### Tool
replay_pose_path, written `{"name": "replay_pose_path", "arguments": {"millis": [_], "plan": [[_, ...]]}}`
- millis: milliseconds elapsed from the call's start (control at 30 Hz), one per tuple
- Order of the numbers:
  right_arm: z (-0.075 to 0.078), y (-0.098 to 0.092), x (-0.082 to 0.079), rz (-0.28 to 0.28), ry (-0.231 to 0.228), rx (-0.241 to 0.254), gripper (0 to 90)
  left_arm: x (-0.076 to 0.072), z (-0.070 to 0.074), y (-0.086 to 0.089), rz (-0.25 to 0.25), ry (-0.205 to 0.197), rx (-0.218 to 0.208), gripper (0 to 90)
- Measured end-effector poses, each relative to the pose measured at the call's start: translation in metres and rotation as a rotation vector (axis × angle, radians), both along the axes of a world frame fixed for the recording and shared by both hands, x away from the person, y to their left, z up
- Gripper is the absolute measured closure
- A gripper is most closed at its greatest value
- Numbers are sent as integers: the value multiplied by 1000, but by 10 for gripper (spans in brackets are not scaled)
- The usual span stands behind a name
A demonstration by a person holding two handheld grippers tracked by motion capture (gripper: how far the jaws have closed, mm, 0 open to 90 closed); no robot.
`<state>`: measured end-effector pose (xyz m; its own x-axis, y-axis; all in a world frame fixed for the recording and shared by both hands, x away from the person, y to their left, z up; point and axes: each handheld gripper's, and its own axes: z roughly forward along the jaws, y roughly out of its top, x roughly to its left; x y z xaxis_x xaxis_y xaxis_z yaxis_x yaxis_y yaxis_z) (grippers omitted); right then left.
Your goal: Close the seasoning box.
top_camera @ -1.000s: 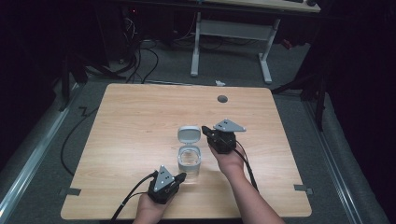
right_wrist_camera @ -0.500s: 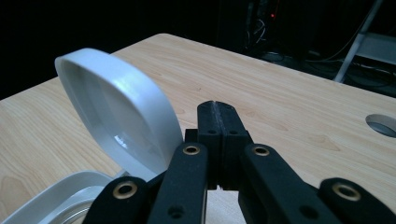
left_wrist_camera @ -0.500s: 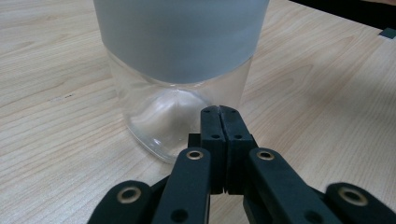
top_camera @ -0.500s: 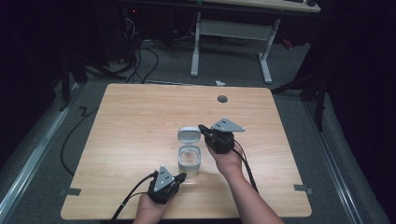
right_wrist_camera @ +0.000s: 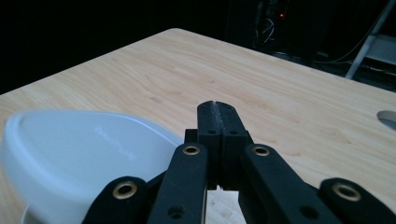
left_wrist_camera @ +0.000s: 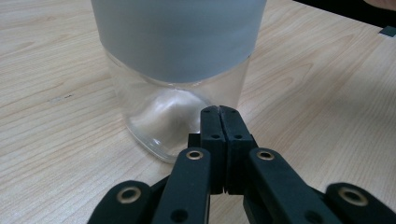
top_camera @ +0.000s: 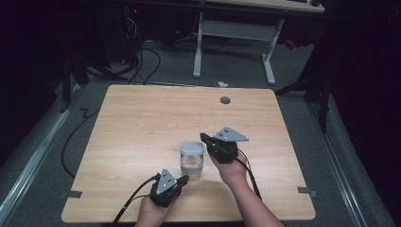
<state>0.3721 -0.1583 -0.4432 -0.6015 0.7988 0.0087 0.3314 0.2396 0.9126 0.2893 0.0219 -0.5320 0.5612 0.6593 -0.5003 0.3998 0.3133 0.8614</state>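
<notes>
Light wooden rectangular table (top_camera: 142, 127): bare across most of its top, with a small round dark grommet hole (top_camera: 225, 100) near the far edge.

Clear glass jar (top_camera: 192, 163) with a pale grey lid (top_camera: 192, 147): standing upright on the table, towards the near side and roughly central, between the two grippers. Lid seated on top.

Right gripper (top_camera: 204, 139): held just beside the jar's lid on its right, at lid height. Its jaws are pressed together with nothing between them, tips next to the lid rim.

Left gripper (top_camera: 184, 178): low near the table's front edge, pointing at the jar's base, tips just short of the glass. Jaws closed together, empty.
</notes>
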Motion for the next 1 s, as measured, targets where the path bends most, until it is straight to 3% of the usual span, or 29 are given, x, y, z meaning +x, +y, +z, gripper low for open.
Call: {"name": "replay_pose_path", "arguments": {"millis": [333,633,833,933,1000], "plan": [[-8,-1,-16,18,8,-12,894,0,0,0,-1,1,1,891],[-3,-6,-18,6,-9,-3,889,-2,0,-1,-9,-11,6,876],[-8,-16,-18,-19,8,6,885,-10,3,-2,-42,-25,20,848],[-15,-30,-19,-51,27,13,881,-13,12,8,-61,-25,6,833],[-19,-38,-20,-73,33,14,879,-12,16,18,-118,14,26,825]]}}
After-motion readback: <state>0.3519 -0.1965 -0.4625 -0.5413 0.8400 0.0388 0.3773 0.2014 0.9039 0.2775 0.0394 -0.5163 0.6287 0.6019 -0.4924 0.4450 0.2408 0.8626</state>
